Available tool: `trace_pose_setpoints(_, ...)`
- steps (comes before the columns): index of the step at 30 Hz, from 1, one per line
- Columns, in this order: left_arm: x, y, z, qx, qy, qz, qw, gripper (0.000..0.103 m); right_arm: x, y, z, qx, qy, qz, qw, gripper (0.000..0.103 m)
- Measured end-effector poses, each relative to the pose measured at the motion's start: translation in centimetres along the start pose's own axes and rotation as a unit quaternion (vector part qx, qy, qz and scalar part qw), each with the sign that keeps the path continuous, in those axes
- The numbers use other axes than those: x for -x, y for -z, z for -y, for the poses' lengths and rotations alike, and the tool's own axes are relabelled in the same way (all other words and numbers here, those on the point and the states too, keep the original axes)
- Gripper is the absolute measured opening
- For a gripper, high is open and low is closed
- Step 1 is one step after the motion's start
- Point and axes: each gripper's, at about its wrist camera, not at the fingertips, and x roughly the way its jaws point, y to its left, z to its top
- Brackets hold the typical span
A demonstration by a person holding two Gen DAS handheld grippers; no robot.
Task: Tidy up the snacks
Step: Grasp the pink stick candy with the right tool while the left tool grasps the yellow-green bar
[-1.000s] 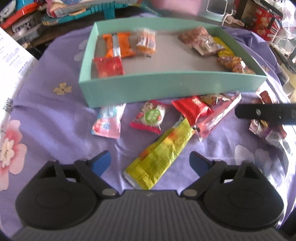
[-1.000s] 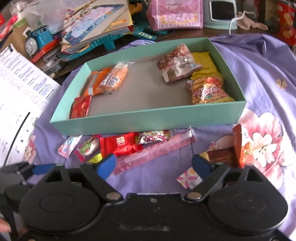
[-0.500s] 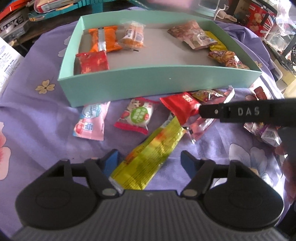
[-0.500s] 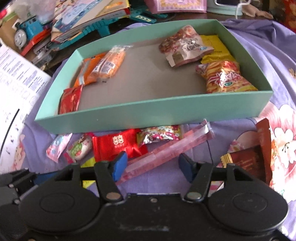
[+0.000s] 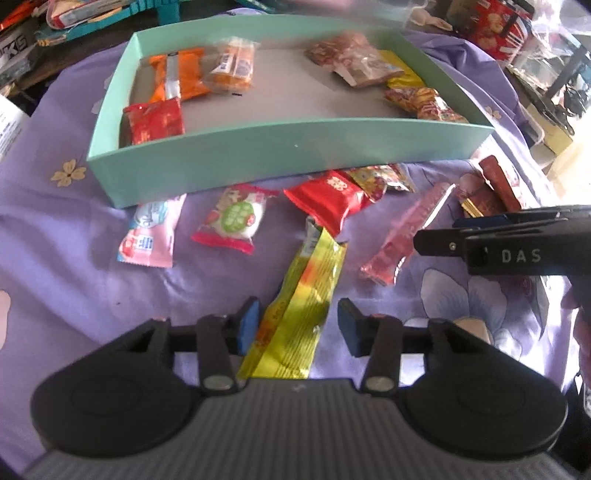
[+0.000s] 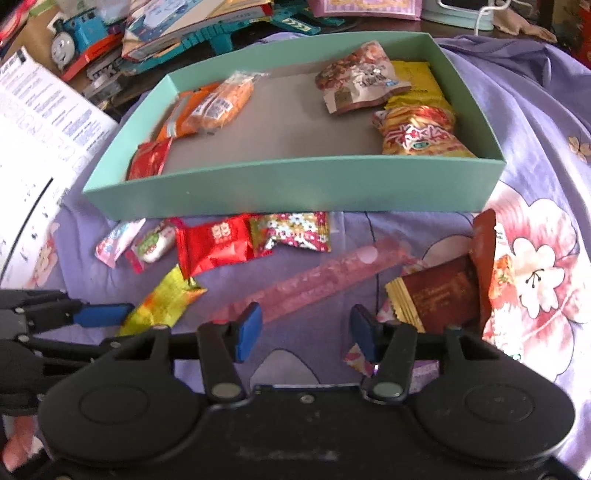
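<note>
A teal box (image 5: 288,147) (image 6: 295,184) on purple cloth holds several snack packs. Loose snacks lie in front of it. My left gripper (image 5: 297,325) is open, its fingers on either side of the near end of a long yellow-green packet (image 5: 303,310), not pressing it. My right gripper (image 6: 304,328) is open, low over the near end of a long pink stick pack (image 6: 317,277); the stick lies by its left finger. A red packet (image 5: 328,195) (image 6: 214,240), a green-and-white candy (image 5: 236,218) and a pink sachet (image 5: 151,229) lie nearby.
Brown and dark red packets (image 6: 443,295) lie at the right of the pink stick. Toys, books and a blue toy train (image 6: 74,33) crowd the space behind the box. White printed paper (image 6: 33,129) lies at the left. The right gripper's side shows in the left wrist view (image 5: 509,243).
Both grippers have narrowed their jaws and moved down and forward. The left now straddles the yellow-green packet; the right has come down over the pink stick's near end.
</note>
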Motion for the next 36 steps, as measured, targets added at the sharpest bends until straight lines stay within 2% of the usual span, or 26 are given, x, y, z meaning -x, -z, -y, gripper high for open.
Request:
trace_pose_setpoints(5,-0.7,-0.6,0.8,-0.017,-0.013,0.002,0.9998,0.044,-0.9,-1.0,-0.4,-0.023,-0.012,0.005,1.0,0.054)
trace_pose_setpoints(9,-0.7,-0.5,1.0,-0.025,-0.032,0.012,0.9991,0.025,-2.0,-1.5,-1.2,-0.033,-0.01,0.015,0.999,0.055)
trace_pose_setpoints(10,-0.5,-0.5,0.8,-0.021,-0.033,0.013,0.9992,0.022,-2.2,-1.6,-1.7,-0.025,-0.004,0.021,0.999,0.051)
trace_pose_setpoints(12,-0.4,-0.6,0.0,0.0,-0.038,0.015,0.9992,0.021,-2.3,-1.3,-2.4,-0.005,-0.001,0.026,1.0,0.047)
trace_pose_setpoints(16,-0.1,-0.9,-1.9,0.041,-0.04,0.014,0.9983,0.02,-1.5,-0.6,-2.6,0.017,-0.025,0.007,1.0,0.034)
trace_pose_setpoints(19,0.0,-0.7,-2.1,0.042,-0.026,0.003,0.9988,0.02,-0.7,0.2,-2.9,0.06,-0.027,-0.013,0.998,0.028)
trace_pose_setpoints(22,-0.2,-0.4,-1.6,0.032,-0.032,0.003,0.999,0.021,-0.4,0.7,-3.0,0.096,-0.019,-0.034,0.995,0.027)
trace_pose_setpoints(24,-0.4,-0.5,-1.1,0.027,-0.038,0.006,0.9989,0.023,-0.5,0.9,-3.5,0.111,-0.008,-0.033,0.993,0.028)
trace_pose_setpoints(26,-0.5,-0.6,-0.9,0.027,-0.039,0.01,0.9988,0.029,-0.6,0.8,-4.0,0.113,0.002,-0.025,0.993,0.029)
trace_pose_setpoints(29,-0.5,-0.5,-0.5,0.021,-0.043,0.012,0.9988,0.03,-0.8,1.0,-4.2,0.108,0.011,-0.011,0.994,0.03)
trace_pose_setpoints(31,-0.4,-0.3,-0.3,0.018,-0.048,0.013,0.9986,0.026,-0.9,0.9,-4.2,0.097,0.015,-0.004,0.995,0.03)
trace_pose_setpoints(32,-0.4,-0.2,-0.2,0.014,-0.053,0.012,0.9984,0.017,-1.0,0.9,-4.1,0.092,0.02,0.003,0.996,0.03)
trace_pose_setpoints(36,-0.1,0.3,0.2,0.008,-0.056,0.011,0.9984,0.016,-1.6,0.3,-3.6,0.066,0.026,0.018,0.997,0.031)
